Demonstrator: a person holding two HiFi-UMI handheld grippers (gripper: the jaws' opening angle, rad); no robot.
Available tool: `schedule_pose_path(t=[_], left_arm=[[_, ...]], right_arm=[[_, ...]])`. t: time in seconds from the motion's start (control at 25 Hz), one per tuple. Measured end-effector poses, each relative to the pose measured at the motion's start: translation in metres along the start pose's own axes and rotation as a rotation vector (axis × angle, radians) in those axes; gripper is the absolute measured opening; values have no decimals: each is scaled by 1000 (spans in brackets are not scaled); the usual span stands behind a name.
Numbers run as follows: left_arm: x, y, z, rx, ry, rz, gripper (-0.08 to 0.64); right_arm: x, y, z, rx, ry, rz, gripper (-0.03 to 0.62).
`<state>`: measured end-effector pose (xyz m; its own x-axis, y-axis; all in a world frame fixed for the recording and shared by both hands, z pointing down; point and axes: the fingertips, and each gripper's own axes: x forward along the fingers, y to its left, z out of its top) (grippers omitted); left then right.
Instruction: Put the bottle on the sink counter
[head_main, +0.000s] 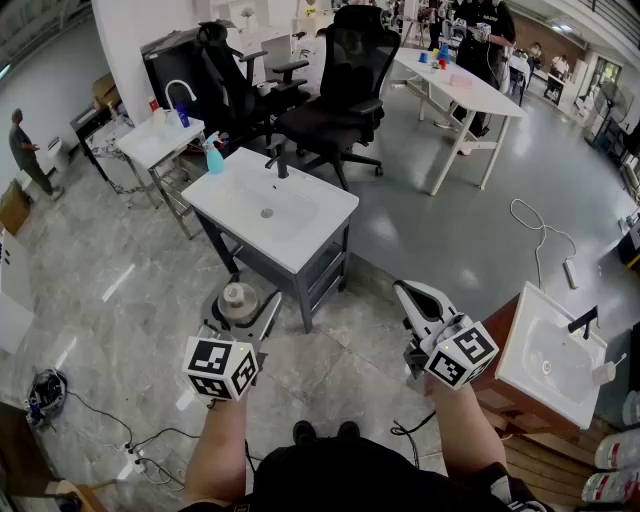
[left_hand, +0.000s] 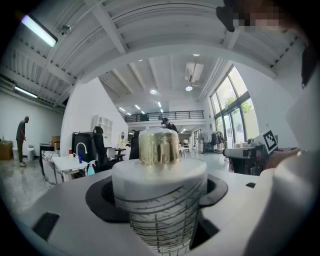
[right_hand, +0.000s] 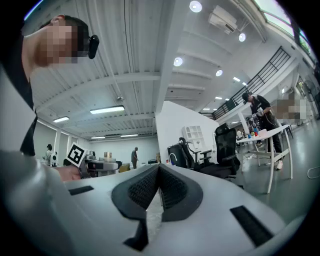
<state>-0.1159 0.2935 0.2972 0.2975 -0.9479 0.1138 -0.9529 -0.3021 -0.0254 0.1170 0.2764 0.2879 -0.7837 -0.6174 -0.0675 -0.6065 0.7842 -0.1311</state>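
Grey flooring (head_main: 430, 225) is spread around a sink counter (head_main: 325, 203). A bottle (left_hand: 159, 192) is clamped in the wide-spread left gripper (head_main: 239, 316); the right gripper (head_main: 406, 292) is seen closed, empty.

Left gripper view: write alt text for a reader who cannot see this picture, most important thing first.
A white cylindrical bottle marked with thin black lines and topped by a gold cap stands upright, clamped between the grey jaws, and fills the middle of the picture. Behind it is a bright, high-ceilinged workshop, with a white sink stand and black office chairs at left.
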Motion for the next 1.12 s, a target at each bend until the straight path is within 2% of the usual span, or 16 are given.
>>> schedule_pose_path(t=[0.12,0.52,1.12], left_arm=[[0,-2,-5,15,13,-4,336],[0,-18,-20,-10,37,-26,336],[7,-79,-34,-21,44,-51,336]], right_arm=[[0,1,-2,-7,1,0,12],[-16,2,-10,-1,8,-9,12],[-75,-12,-15,44,-1,25,14]])
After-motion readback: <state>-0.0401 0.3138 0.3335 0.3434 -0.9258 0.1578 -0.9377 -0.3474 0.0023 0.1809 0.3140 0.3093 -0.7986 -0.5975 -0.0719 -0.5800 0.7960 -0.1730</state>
